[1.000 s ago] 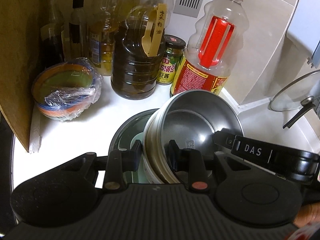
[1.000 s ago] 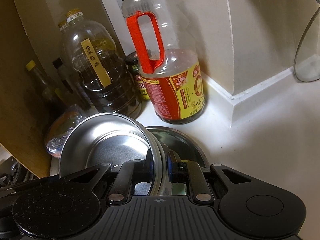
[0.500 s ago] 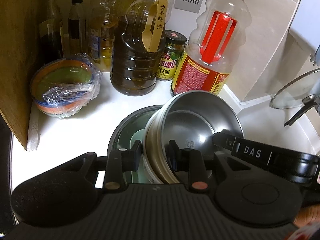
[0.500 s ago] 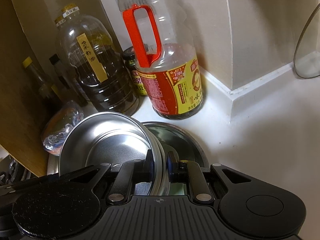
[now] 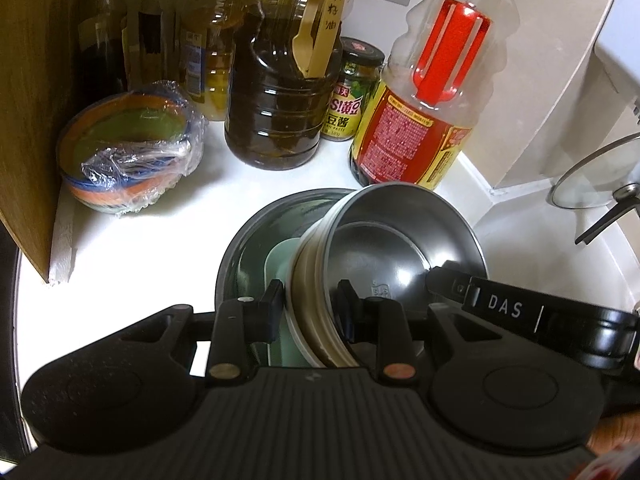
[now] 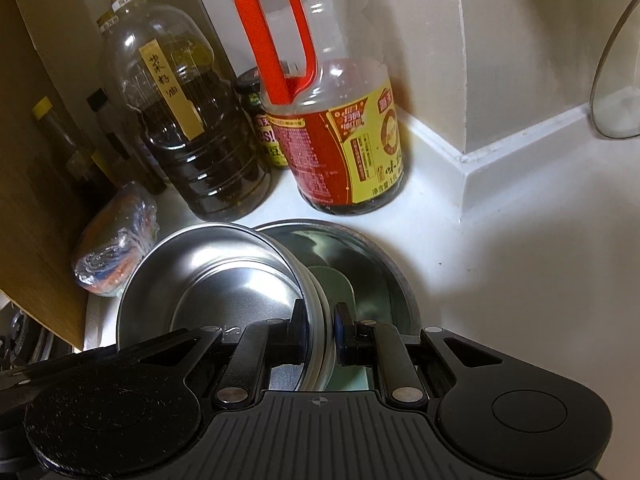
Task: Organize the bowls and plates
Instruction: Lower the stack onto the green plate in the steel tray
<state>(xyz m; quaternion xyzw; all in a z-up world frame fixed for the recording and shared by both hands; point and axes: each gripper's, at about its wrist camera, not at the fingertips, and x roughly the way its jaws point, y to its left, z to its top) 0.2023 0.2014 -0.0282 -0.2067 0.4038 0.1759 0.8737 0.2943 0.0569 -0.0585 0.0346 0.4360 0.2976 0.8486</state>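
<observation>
A stack of nested steel bowls hangs tilted over a wide steel basin on the white counter. A pale green dish lies inside the basin. My left gripper is shut on the stack's left rim. My right gripper is shut on the opposite rim, and its black body shows at the right of the left wrist view. Whether the stack's underside touches the basin is hidden.
Plastic-wrapped coloured bowls sit at the left by a wooden panel. Behind stand a dark oil jug, a jar, a red-handled bottle and several thinner bottles. A glass lid leans at the right.
Both grippers keep the same hold on the bowl stack. Only the view has drifted slightly.
</observation>
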